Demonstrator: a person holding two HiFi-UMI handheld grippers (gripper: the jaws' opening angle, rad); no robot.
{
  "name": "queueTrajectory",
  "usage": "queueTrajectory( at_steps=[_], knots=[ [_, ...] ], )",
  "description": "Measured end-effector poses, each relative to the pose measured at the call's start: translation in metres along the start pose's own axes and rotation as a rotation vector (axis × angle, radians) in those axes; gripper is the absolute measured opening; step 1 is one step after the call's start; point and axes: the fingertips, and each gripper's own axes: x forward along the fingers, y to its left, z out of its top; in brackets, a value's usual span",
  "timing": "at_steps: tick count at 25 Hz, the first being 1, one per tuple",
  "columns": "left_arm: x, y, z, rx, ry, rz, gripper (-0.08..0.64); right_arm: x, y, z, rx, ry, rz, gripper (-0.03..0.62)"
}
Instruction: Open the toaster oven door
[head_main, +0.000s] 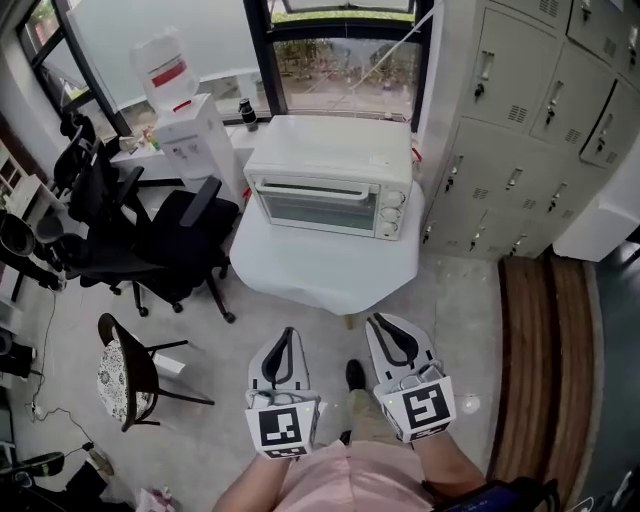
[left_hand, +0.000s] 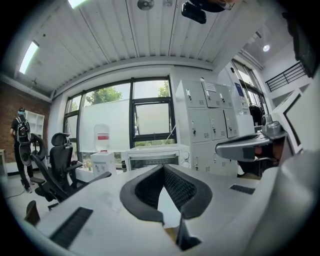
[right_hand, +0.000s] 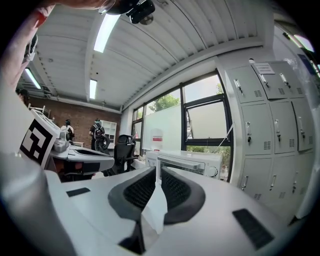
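The white table (head_main: 320, 272) stands ahead of the person, between the office chairs (head_main: 150, 240) and the grey lockers (head_main: 520, 130). The toaster oven (head_main: 330, 175) sits at its far side with the door (head_main: 312, 206) closed. The left gripper (head_main: 289, 331) and right gripper (head_main: 376, 321) are held side by side, well short of the table, each with jaws closed tip to tip on nothing.

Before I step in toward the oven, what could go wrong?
1. The left tongs and the right tongs both look closed; they'd bump the door handle unless opened first.
2. The toaster oven stands free on the table; a one-sided pull may drag it.
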Motion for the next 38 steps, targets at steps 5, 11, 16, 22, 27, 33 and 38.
queueTrajectory(
  at_steps=[5,11,16,22,27,33,38],
  knots=[
    [0.052,0.011,0.0,-0.012,0.021,0.007,0.014,0.045,-0.028,-0.001,0.007,0.011,0.02,0.038],
    [0.122,0.024,0.007,0.01,0.052,0.016,0.014,0.11,-0.071,0.002,0.012,0.0,0.055,0.041],
    [0.175,0.033,0.022,0.01,0.056,0.034,0.014,0.153,-0.104,0.014,0.01,-0.012,0.085,0.048],
    [0.208,0.049,0.035,0.016,0.041,0.045,0.014,0.19,-0.117,0.025,-0.009,-0.022,0.106,0.055],
    [0.229,0.069,0.04,0.008,0.025,0.038,0.014,0.213,-0.114,0.037,-0.02,-0.053,0.133,0.075],
    [0.256,0.083,0.045,0.014,0.006,-0.037,0.014,0.236,-0.11,0.03,-0.06,-0.005,0.111,0.108],
    [0.273,0.1,0.053,0.008,-0.02,-0.075,0.014,0.257,-0.1,0.017,-0.114,0.112,0.131,0.127]
  ],
)
